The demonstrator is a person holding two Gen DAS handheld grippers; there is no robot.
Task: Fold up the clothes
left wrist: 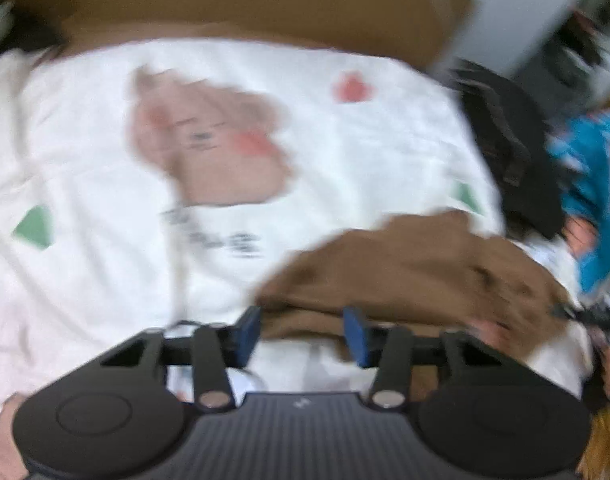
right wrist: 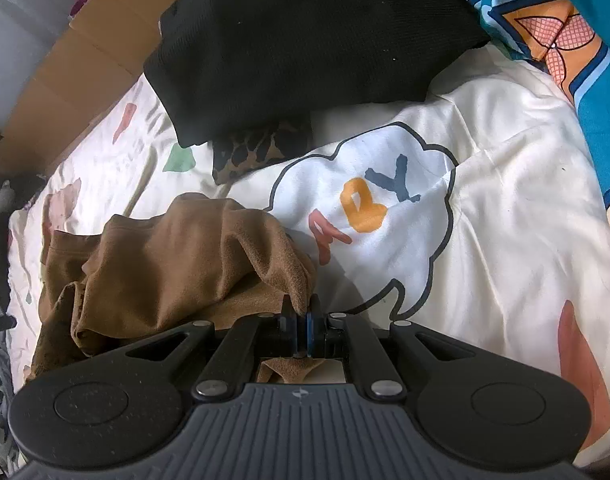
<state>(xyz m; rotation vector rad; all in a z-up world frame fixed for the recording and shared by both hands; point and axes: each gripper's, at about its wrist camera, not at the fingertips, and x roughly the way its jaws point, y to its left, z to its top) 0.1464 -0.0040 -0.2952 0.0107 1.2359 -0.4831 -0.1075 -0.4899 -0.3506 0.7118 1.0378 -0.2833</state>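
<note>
- Your right gripper [right wrist: 301,312] has its pads pressed together on a fold of the brown garment [right wrist: 177,256], pinching the cloth at its right-hand edge; a small tab of the same brown fabric shows behind the pads, close to the gripper body.
- Your left gripper [left wrist: 301,330] has its blue pads [left wrist: 249,332] standing apart, with nothing pressed between them. The brown garment [left wrist: 417,268] lies just ahead of the fingertips, and its near edge runs across the gap (the left wrist view is badly blurred, so whether the pads touch the cloth cannot be told).
- The brown garment sits crumpled in a loose heap on the white printed bedsheet [right wrist: 505,220], bunched up rather than spread flat.
- In the right wrist view, the sheet carries a cloud-shaped print [right wrist: 365,216] with coloured letters, just to the right of the brown heap.
- In the left wrist view, the sheet [left wrist: 85,140] shows a blurred bear-like cartoon [left wrist: 209,140] beyond and to the left of the garment.
- A black garment [right wrist: 305,40] lies further back on the bed, well apart from the brown one, with a leopard-patterned piece [right wrist: 261,148] poking out from under its near edge.
- Brown cardboard [right wrist: 77,80] lies along the far left side of the bed, and a teal patterned cloth [right wrist: 545,20] fills the upper right corner.
</note>
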